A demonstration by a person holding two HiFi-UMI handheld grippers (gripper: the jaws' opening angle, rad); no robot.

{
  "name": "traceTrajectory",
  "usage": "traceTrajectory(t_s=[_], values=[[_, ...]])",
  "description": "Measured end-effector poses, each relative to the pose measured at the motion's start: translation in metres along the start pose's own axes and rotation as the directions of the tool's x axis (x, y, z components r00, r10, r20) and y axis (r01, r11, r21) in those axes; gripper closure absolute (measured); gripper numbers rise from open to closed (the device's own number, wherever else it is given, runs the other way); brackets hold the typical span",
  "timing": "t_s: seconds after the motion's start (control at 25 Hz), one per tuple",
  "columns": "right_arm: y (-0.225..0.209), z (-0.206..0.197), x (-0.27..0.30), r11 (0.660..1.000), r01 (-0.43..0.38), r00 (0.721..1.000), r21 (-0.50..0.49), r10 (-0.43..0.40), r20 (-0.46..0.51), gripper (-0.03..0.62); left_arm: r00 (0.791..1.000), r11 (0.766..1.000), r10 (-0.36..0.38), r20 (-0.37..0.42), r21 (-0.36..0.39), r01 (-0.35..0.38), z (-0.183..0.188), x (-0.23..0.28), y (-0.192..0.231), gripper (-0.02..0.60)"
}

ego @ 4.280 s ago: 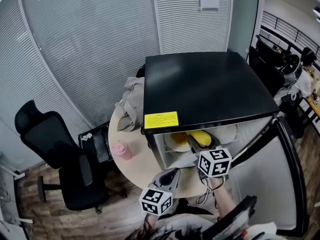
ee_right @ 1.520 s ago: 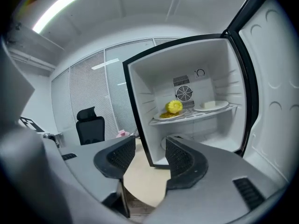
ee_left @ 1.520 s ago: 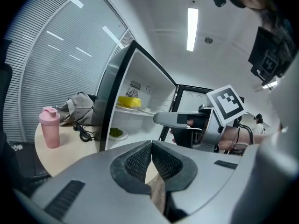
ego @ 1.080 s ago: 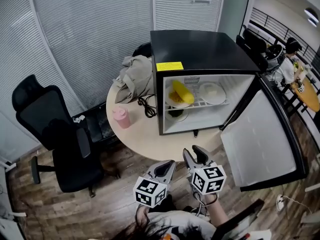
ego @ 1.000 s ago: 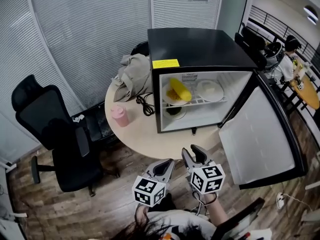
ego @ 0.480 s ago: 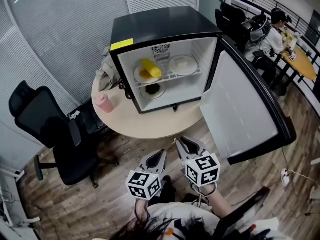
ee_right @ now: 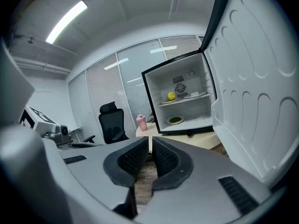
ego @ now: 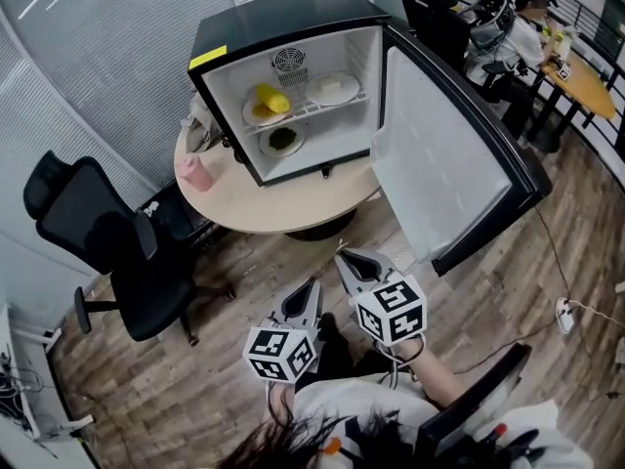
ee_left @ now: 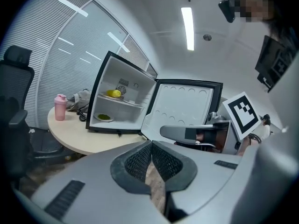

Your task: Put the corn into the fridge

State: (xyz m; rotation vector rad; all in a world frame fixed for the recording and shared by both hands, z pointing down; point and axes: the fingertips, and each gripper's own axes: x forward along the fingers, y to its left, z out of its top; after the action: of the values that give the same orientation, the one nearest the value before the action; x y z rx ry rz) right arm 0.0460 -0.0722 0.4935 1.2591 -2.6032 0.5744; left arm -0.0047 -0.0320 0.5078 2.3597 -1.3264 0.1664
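Note:
The yellow corn [ego: 271, 97] lies on a plate on the upper shelf of the black mini fridge [ego: 283, 22], whose door [ego: 439, 154] stands wide open. It also shows in the left gripper view as the corn [ee_left: 113, 93] and in the right gripper view as the corn [ee_right: 171, 96]. Both grippers hang over the wooden floor, well short of the table. My left gripper [ego: 309, 287] is shut and empty, pads meeting [ee_left: 151, 146]. My right gripper [ego: 346, 256] is closing, jaws nearly together with a thin slit and nothing between them [ee_right: 150, 141].
The fridge stands on a round beige table [ego: 283, 213] with a pink cup [ego: 198, 172] and a heap of cloth [ego: 195, 115]. A white plate [ego: 333, 88] and a green dish [ego: 282, 138] are inside. A black office chair [ego: 107, 242] stands left. People sit at the far right.
The view has drawn back from the fridge and both grippers have come away from the table over the floor. The right jaws have narrowed. The corn stays on the shelf.

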Motion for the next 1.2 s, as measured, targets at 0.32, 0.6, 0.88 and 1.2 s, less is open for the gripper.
traceTrajectory(t_s=[0.32,0.6,0.88,1.2], values=[[0.017,-0.023,-0.028,1.000,-0.031,0.999,0.001,0.031,-0.021,0.572,0.999,0.999,0.033,-0.001,-0.007,-0.033,-0.023,-0.033,-0.022,0.571],[0.028,-0.035,-0.039,0.998,-0.053,0.998,-0.020,0.052,-0.036,0.577,0.999,0.999,0.050,0.008,-0.006,-0.050,-0.031,-0.046,-0.029,0.571],[0.029,-0.042,-0.048,0.998,-0.048,0.998,-0.027,0.047,-0.044,0.577,0.999,0.999,0.040,0.006,-0.001,-0.040,-0.037,-0.051,-0.038,0.571],[0.036,-0.038,-0.047,0.998,-0.055,0.998,-0.043,0.053,-0.037,0.577,0.999,0.999,0.048,0.018,0.011,-0.048,-0.034,-0.058,-0.038,0.571]])
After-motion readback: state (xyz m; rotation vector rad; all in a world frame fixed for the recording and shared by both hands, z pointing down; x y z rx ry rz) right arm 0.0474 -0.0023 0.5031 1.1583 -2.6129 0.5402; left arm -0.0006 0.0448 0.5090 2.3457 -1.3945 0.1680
